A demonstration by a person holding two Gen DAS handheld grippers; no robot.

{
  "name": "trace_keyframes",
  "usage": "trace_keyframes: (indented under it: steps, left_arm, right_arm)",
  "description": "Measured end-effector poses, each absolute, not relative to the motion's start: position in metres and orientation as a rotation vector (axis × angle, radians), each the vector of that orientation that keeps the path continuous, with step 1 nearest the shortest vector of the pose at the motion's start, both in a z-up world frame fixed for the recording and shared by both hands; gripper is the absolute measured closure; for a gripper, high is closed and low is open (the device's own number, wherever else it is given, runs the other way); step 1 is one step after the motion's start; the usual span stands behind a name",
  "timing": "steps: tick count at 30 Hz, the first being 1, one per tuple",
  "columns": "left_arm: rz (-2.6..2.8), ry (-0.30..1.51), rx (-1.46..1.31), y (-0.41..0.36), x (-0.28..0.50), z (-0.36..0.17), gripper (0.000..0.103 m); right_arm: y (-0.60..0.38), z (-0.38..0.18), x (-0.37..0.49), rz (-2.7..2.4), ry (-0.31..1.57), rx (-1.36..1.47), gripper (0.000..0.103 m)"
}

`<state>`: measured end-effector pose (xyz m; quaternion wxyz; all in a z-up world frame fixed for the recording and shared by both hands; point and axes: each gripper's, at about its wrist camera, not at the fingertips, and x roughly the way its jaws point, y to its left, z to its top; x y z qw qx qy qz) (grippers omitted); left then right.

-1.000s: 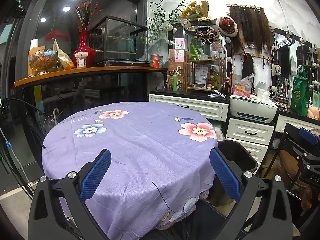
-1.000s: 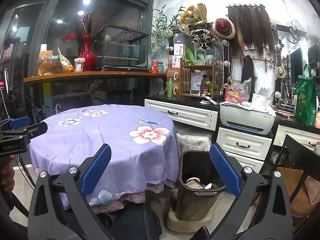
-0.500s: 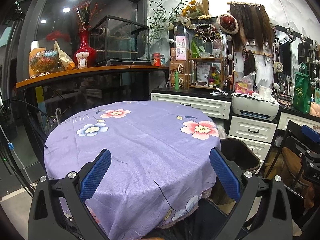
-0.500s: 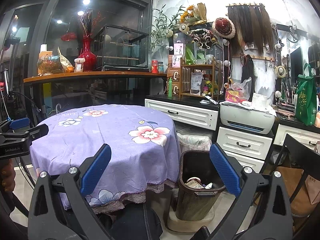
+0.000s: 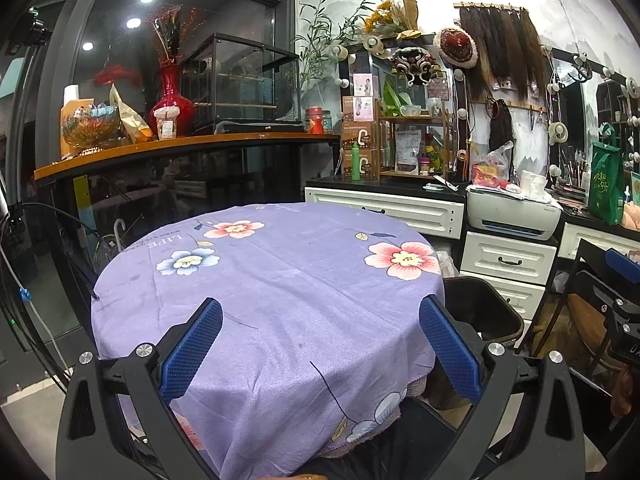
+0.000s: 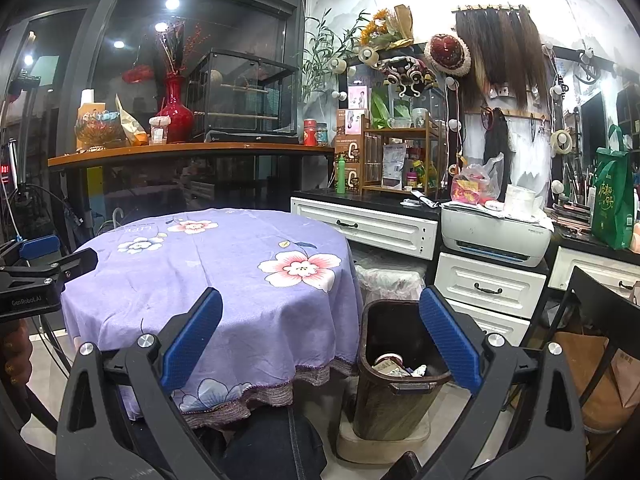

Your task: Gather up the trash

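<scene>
A brown trash bin point(image 6: 394, 364) stands on the floor right of a round table point(image 6: 224, 276) covered by a purple floral cloth. Several pieces of trash point(image 6: 394, 365) lie inside the bin. The bin's dark rim also shows in the left wrist view point(image 5: 486, 312) at the table's right edge. My left gripper point(image 5: 320, 310) is open and empty, held over the near part of the tablecloth point(image 5: 280, 280). My right gripper point(image 6: 320, 302) is open and empty, held above the gap between table and bin. The left gripper also shows at the right wrist view's left edge point(image 6: 40, 264).
White drawer cabinets point(image 6: 488, 288) with a printer point(image 6: 496, 232) stand behind the bin. A black chair point(image 6: 600, 320) is at the right. A wooden counter point(image 6: 192, 150) with a red vase point(image 6: 175, 114) runs behind the table. A white bag point(image 6: 388, 280) sits behind the bin.
The left gripper has drifted slightly, so the table sits a little further right and lower in its view. The right gripper has barely moved. Both stay open.
</scene>
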<state>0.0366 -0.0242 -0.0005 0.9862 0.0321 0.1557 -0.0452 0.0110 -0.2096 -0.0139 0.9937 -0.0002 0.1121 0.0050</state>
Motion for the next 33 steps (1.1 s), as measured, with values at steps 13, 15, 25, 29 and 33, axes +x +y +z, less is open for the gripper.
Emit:
trace_keyframes:
  steps: [13,15,25,29,33]
  left_arm:
    - [-0.092,0.312,0.063,-0.0247,0.0362,-0.0002,0.005]
    - [-0.092,0.313,0.065,-0.0245,0.0362,-0.0002,0.005]
    - [-0.091,0.312,0.064,-0.0253,0.0357,-0.0003,0.005]
    - [-0.092,0.312,0.065,-0.0256,0.0356,-0.0003,0.005]
    - [-0.094,0.312,0.064,-0.0257,0.0359,0.0001,0.005]
  right_arm:
    - [-0.2078,-0.0148,0.0115,0.013,0.227,0.001,0.006]
    - [-0.2071,-0.0153,0.0115,0.014,0.227,0.003,0.006]
    - [-0.2075,-0.0148,0.0114,0.014,0.228,0.001,0.006]
    - [-0.2075,-0.0147,0.0113,0.013,0.226,0.001,0.006]
    - [-0.2070,-0.0148,0.0114,0.013,0.227,0.001,0.006]
